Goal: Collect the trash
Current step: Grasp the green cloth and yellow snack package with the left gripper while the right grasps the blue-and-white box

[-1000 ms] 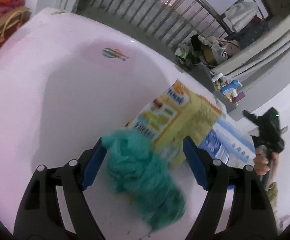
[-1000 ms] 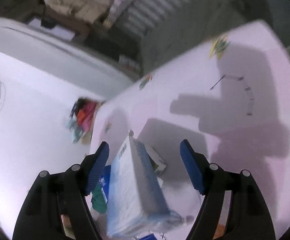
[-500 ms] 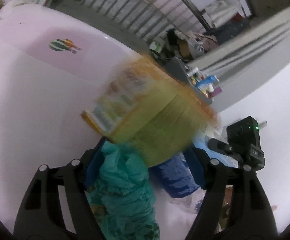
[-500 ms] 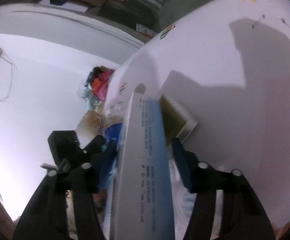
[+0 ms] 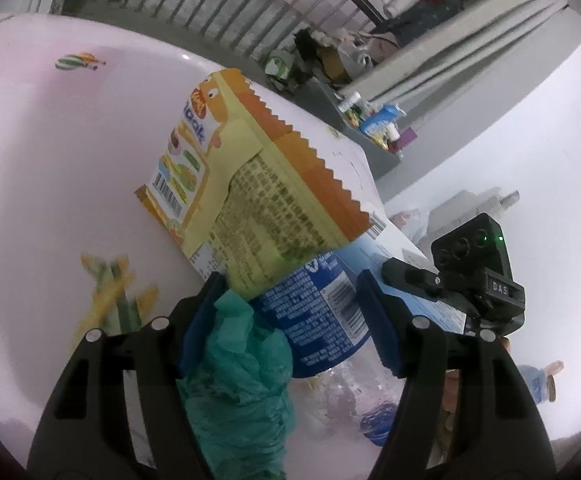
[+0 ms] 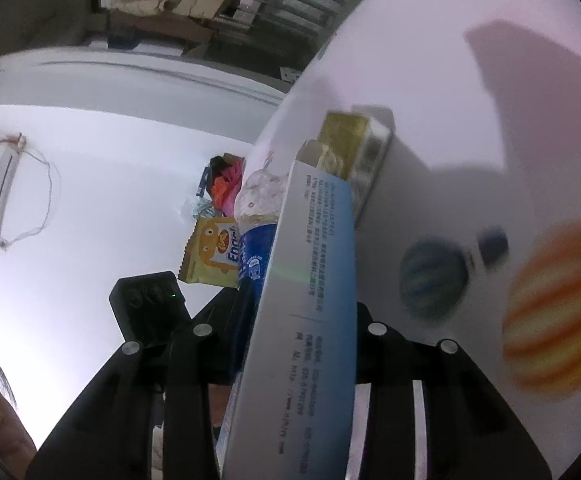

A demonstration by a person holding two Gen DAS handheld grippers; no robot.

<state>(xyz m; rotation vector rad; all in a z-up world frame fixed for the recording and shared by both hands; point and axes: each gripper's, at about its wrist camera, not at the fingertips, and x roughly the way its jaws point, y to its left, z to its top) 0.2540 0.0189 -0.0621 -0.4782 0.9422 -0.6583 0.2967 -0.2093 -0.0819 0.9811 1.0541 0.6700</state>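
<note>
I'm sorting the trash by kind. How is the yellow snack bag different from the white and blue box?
The yellow snack bag is a flat, soft wrapper with zigzag edges; the white and blue box is stiff cardboard with straight edges. The bag shows a cartoon face and food pictures; the box shows mostly small print. The box sits between the right gripper fingers; the bag leans on a blue-labelled bottle. Both are packaging.

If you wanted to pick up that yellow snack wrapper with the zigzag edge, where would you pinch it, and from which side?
Probably at the free zigzag edge of the yellow snack wrapper, coming in from above on the camera's right. It is flat and thin and stands tilted up off the pink table, so that serrated seam sticks out clear. Its lower end is crowded by the green bag and blue-labelled bottle between the left tongs.
</note>
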